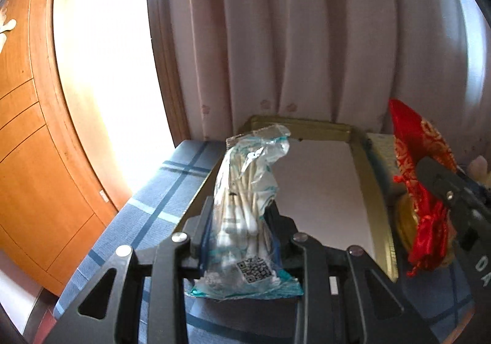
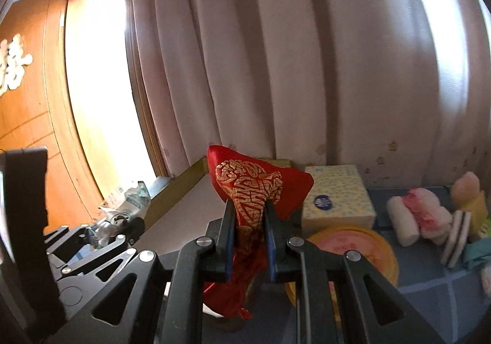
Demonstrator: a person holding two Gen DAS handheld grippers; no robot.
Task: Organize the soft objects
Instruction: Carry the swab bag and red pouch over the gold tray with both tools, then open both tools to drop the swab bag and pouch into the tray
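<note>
the left hand-held gripper (image 1: 237,218) is clamped on a clear bag of cotton swabs (image 1: 245,205), holding it upright above the near-left edge of a gold-rimmed tray (image 1: 371,190) with a white floor. the right hand-held gripper (image 2: 250,221) is closed tight on a red pouch with gold embroidery (image 2: 254,187), lifted over the tray's right side. a yellow tissue pack (image 2: 337,196), a round yellow lid (image 2: 356,248) and fluffy pink-and-white items (image 2: 420,212) lie on the blue plaid table (image 2: 429,276) before a pale curtain (image 2: 276,52).
</note>
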